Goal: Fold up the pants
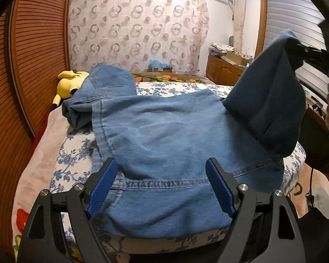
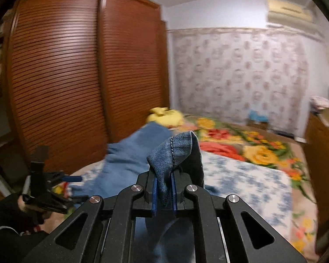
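A: Status? Where are the pants?

B: Light blue denim pants (image 1: 164, 135) lie spread on the bed with the blue floral sheet (image 1: 76, 144), waist end (image 1: 111, 87) far off by the yellow plush toy (image 1: 69, 83). My right gripper (image 2: 163, 194) is clamped on a leg hem (image 2: 175, 151), lifted off the bed; in the left cam that leg hangs up at right (image 1: 272, 100). Left gripper (image 1: 162, 188) is spread wide, nothing in it, hovering over the near leg's hem.

A: Risks?

B: Imo the main one is the hem slipping out. Only a small bunch of cloth sits betw. the pads, and denim is heavy, so a quick swing could drag it free. Also the near hem overhangs the bed's front edge; pulling the lifted leg across may drag the whole lot off. Left gripper should pin it first.

A: Room to move?

B: Open sheet to the right and beyond the pants. Brown slatted wardrobe (image 2: 65, 76) stands close on the left side, so not much swing room there. The plush toy touches the waist end, or nrly; can't tell.
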